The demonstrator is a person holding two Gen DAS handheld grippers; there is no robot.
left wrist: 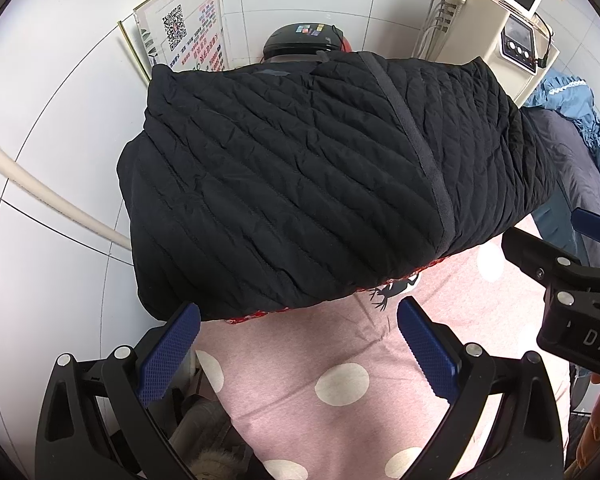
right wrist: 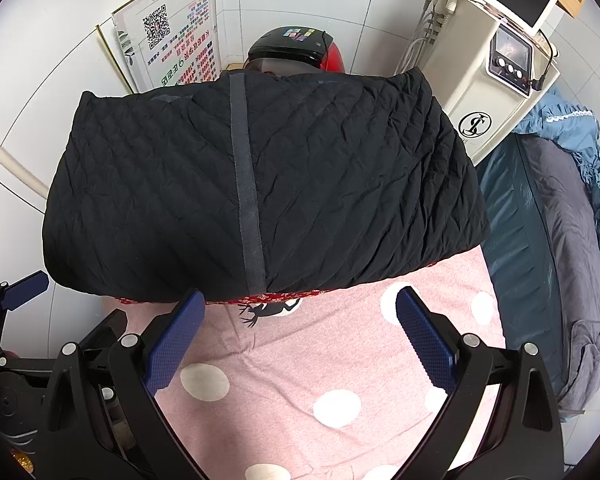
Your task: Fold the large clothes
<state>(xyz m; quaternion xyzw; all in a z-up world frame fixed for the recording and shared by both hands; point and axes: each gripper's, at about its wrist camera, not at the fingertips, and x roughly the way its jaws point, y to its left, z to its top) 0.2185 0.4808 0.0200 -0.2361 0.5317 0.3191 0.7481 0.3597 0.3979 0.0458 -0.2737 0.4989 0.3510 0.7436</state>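
A black quilted jacket [left wrist: 300, 184] lies folded into a thick rectangle on a pink sheet with white dots [left wrist: 340, 384], a grey zipper band running down it. A red patterned lining peeks from under its near edge [right wrist: 268, 298]. My left gripper [left wrist: 298, 320] stands open just short of that near edge, nothing between its blue pads. My right gripper [right wrist: 300, 308] is open too, in front of the jacket [right wrist: 260, 192], holding nothing. Each gripper shows at the edge of the other's view, the right gripper [left wrist: 560, 280] beside the left, the left gripper [right wrist: 24, 284] beside the right.
Behind the jacket are a leaning poster with a QR code [right wrist: 168, 44], a black-and-red appliance [right wrist: 296, 50] and a cream machine with a screen [right wrist: 496, 64]. A grey-and-teal bed with blue cloth [right wrist: 556, 220] stands to the right. White tiled floor [left wrist: 60, 128] lies left.
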